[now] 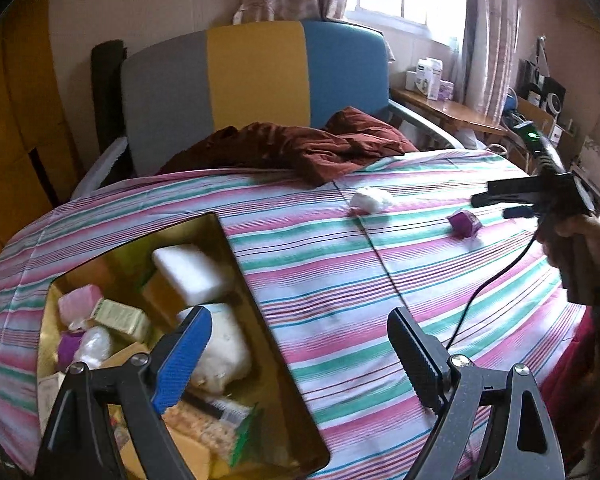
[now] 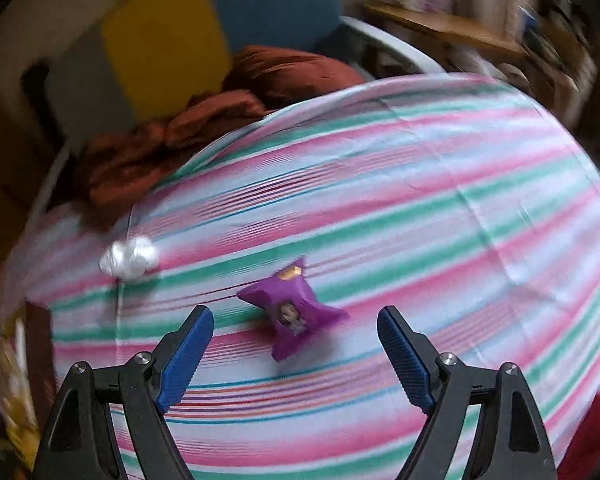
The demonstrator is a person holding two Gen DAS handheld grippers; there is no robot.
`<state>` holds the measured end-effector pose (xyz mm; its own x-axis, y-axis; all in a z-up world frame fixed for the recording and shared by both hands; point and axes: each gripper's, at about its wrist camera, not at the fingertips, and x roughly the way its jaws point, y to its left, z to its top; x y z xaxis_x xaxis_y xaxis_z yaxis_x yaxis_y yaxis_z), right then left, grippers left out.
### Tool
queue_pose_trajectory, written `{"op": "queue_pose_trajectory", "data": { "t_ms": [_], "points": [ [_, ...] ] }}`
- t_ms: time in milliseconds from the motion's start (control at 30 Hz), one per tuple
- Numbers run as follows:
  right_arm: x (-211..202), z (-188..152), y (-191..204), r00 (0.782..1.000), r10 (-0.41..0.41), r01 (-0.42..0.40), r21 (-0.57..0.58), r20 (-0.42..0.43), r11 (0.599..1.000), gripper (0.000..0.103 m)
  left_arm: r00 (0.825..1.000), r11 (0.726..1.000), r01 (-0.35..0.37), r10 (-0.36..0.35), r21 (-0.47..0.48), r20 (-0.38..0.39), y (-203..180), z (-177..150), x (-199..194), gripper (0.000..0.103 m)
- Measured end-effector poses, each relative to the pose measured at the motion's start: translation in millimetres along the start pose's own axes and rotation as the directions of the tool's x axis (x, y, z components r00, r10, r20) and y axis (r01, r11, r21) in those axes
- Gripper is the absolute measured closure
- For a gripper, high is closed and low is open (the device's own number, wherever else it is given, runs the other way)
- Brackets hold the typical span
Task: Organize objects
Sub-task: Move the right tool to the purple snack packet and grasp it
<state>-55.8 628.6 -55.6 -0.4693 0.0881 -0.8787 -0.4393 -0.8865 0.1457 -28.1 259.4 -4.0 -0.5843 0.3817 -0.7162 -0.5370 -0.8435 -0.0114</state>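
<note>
**Inspector:** Status of both tools?

**Assessor:** The left tool has its jaws spread apart with nothing between them, at the lower centre of its frame beside the gold tin, which is already loaded with packets. The right tool also stands wide and empty. The purple packet lies on the striped bedsheet at centre frame, just ahead of that tool's tips and not yet between them.

**Inspector:** Recommended handling?

**Assessor:** In my judgement, bring the right tool down squarely over the packet's narrow waist, close gently, lift clear of the sheet, then carry it to the tin. The white wad, centre left, follows.

**Inspector:** Limitations?

**Assessor:** The right view is smeared by motion; the packet's print is unreadable. The tin's lower end is cut off behind the left tool, so its remaining space cannot be judged. What the wad is made of cannot be told.
</note>
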Motion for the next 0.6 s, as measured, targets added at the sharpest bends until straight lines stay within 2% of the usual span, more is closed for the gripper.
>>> {"op": "queue_pose_trajectory", "data": {
  "t_ms": [100,200,233,267,600],
  "points": [
    [20.8,2.7,15.3,0.999,-0.033,0.029,-0.100,-0.035,0.995,0.018,1.000,1.000,0.023,-0.023,0.001,-0.018,-9.4,9.1,8.4,0.013],
    [41.3,3.1,18.6,0.996,-0.046,0.036,-0.132,-0.073,0.991,0.031,0.999,0.999,0.039,-0.039,0.013,-0.028,-19.0,18.5,16.2,0.013],
    [47.1,2.6,17.9,0.995,-0.051,0.039,-0.136,-0.083,0.990,0.044,0.999,0.999,0.040,-0.040,0.015,-0.032,-21.0,21.3,18.9,0.013],
    [50.4,2.0,17.1,0.994,-0.060,0.047,-0.140,-0.090,0.989,0.066,0.998,0.999,0.044,-0.044,0.012,-0.039,-22.9,24.2,22.4,0.013],
    [35.1,-2.4,15.8,0.998,-0.027,0.018,-0.141,-0.063,0.990,0.069,0.988,0.994,0.090,-0.097,-0.060,-0.119,-46.0,63.2,78.2,0.018]
  ]
}}
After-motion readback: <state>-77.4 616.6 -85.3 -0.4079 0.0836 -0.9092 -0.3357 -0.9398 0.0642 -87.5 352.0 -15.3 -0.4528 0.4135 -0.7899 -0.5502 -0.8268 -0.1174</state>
